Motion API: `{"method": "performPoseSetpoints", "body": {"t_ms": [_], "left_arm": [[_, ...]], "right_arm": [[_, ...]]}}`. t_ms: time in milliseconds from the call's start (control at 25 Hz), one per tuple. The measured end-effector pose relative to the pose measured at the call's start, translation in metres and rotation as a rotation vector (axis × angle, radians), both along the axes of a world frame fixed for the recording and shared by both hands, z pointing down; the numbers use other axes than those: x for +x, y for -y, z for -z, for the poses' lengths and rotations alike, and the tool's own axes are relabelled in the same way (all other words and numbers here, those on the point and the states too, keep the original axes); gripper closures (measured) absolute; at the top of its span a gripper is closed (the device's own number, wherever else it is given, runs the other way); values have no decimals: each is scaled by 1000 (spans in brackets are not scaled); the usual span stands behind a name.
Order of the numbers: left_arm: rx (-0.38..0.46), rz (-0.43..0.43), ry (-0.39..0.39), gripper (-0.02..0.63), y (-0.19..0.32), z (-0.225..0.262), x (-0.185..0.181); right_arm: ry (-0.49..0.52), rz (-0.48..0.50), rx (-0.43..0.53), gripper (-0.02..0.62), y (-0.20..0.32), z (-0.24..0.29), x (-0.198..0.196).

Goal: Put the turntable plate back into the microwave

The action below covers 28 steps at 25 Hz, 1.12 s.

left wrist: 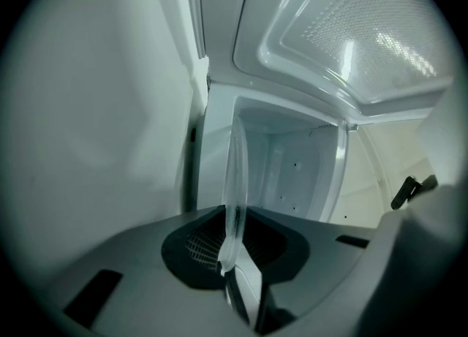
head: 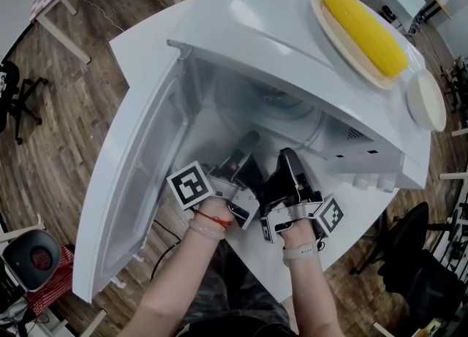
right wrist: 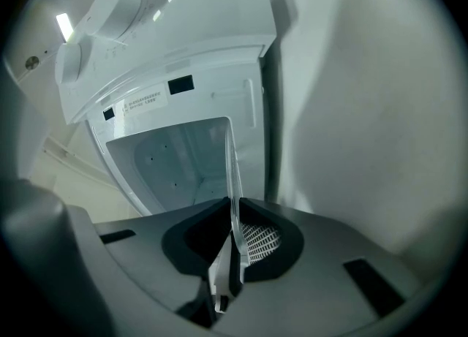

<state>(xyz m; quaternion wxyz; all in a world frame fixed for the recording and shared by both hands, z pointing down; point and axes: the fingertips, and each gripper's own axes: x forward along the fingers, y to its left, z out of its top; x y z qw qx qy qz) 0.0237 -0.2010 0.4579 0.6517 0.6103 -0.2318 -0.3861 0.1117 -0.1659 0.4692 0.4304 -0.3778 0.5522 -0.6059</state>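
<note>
Presently: glass turntable plate [head: 272, 112] held at the mouth of the open microwave [head: 278, 21].
The white microwave stands on a white table [head: 142, 43], its door [head: 139, 182] swung wide to the left. The plate is partly inside the cavity. The left gripper [left wrist: 234, 255] and right gripper [right wrist: 232, 235] each clamp narrowly on its near rim, seen edge-on. A corn cob [head: 365, 30] lies on a dish [head: 338, 36] on top.

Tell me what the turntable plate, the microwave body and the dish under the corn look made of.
The turntable plate looks like clear glass: the cavity shows through it and its rim glints. The microwave body is glossy white, painted metal or plastic; unclear which. The dish under the corn is pale matte tan, perhaps wood or bamboo.
</note>
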Motion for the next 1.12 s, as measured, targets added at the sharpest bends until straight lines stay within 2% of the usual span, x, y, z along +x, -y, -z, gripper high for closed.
{"method": "performPoseSetpoints", "body": {"t_ms": [200, 760, 1120], "left_arm": [[30, -26, 21, 558, -3, 5, 5], [10, -78, 12, 560, -12, -1, 10], [-19, -60, -11, 560, -10, -2, 9]], "right_arm": [[-24, -11, 27, 545, 5, 5, 8], [-40, -60, 11, 545, 17, 2, 21], [-28, -51, 36, 543, 13, 6, 19]]}}
